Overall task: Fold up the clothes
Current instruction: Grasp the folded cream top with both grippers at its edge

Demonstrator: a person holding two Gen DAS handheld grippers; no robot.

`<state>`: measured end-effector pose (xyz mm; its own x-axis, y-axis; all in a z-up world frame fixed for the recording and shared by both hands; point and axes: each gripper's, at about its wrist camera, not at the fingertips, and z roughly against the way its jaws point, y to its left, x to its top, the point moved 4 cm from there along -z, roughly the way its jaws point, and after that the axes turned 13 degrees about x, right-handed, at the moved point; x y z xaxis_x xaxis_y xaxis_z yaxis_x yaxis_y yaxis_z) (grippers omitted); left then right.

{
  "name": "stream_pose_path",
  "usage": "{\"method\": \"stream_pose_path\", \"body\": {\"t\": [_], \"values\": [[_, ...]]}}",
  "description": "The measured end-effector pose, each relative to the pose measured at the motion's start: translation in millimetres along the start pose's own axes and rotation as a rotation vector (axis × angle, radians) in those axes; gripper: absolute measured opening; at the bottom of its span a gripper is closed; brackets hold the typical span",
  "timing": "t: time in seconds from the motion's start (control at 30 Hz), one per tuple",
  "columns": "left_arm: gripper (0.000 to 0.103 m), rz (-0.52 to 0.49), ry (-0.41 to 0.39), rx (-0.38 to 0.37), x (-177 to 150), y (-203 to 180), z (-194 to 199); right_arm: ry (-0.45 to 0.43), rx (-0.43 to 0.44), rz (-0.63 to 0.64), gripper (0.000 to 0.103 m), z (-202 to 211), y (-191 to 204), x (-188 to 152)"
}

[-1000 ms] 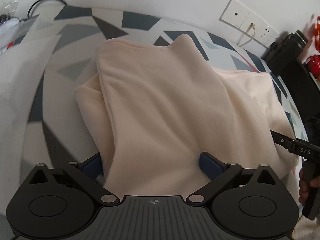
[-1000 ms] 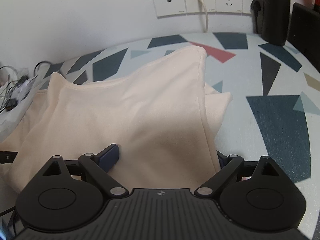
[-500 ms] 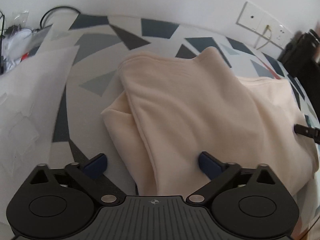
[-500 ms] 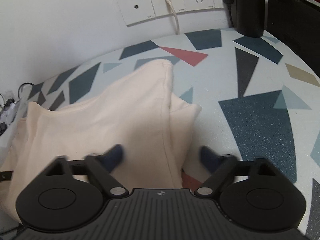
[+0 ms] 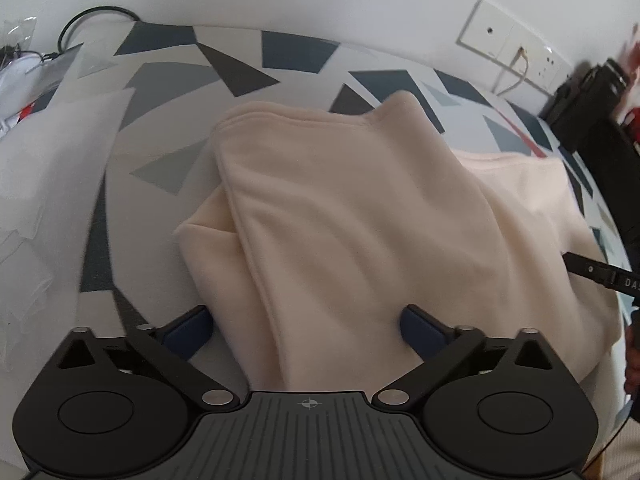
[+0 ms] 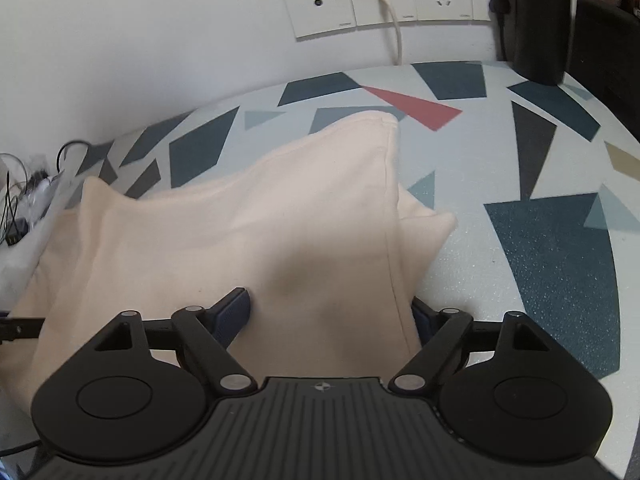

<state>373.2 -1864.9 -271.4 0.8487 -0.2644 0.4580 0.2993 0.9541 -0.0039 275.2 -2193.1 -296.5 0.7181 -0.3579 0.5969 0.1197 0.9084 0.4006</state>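
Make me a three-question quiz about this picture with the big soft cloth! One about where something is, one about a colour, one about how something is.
1. Where are the wall sockets?
A. above the table's far edge
B. under the cloth
C. on the floor

2. What colour is the garment?
A. green
B. cream
C. black

3. How does the garment lie?
A. hanging up
B. rolled into a ball
C. folded over itself on the table

Answers: 1 A, the plates sit on the wall behind the table. 2 B, it is pale cream in both views. 3 C, layered edges show at its corners.
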Motion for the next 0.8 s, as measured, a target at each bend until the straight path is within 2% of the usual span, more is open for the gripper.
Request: {"method": "stream_pose_path", "body": {"t": [0.03,0.13,0.2,0.23,0.27,0.3,0.33,0.37,0.4,0.47,0.6,0.73,0.8], "values": [[0.084,0.009,0.002,0.001,0.9,4.8,1.1,-0.015,-0.004,-0.029,0.081,3.6,-4.9,0.6],[0.083,0.041,0.013,-0.011,2.6,16.5,2.1,-0.042,-0.038,-0.075,0.08,12.6,-20.4,1.7],[0.081,0.025,0.008,-0.013,3.4,15.5,3.3,-0.04,-0.037,-0.084,0.08,14.8,-28.3,1.2],[0.077,0.014,0.004,-0.013,3.9,14.1,4.0,-0.041,-0.028,-0.08,0.077,15.0,-28.4,1.1],[0.072,0.003,0.001,-0.013,4.4,12.8,4.7,-0.04,-0.017,-0.074,0.069,14.8,-27.5,1.0],[0.06,-0.001,0.004,-0.025,4.4,10.9,4.8,-0.034,0.0,-0.058,0.059,13.3,-23.1,1.2],[0.054,-0.003,0.01,-0.041,4.3,8.6,4.9,-0.028,0.016,-0.041,0.041,11.7,-18.6,1.4],[0.049,-0.009,0.013,-0.053,4.4,6.4,5.4,-0.023,0.028,-0.023,0.036,10.6,-14.5,1.8],[0.037,-0.015,0.019,-0.062,4.4,4.1,6.1,-0.024,0.021,0.0,0.033,11.0,-11.6,2.8],[0.036,-0.033,0.029,-0.07,3.9,-0.5,7.6,-0.024,0.021,0.01,0.027,13.4,-12.0,4.0],[0.036,-0.059,0.032,-0.058,0.5,-7.3,7.6,-0.001,0.028,0.026,0.027,13.5,-16.6,2.7],[0.036,-0.089,0.035,-0.041,1.0,-16.8,7.7,0.051,-0.022,0.127,0.027,5.7,-2.2,1.7],[0.034,-0.102,0.044,-0.037,2.8,-22.4,7.5,0.073,-0.028,0.132,0.026,4.6,-0.3,2.9]]}}
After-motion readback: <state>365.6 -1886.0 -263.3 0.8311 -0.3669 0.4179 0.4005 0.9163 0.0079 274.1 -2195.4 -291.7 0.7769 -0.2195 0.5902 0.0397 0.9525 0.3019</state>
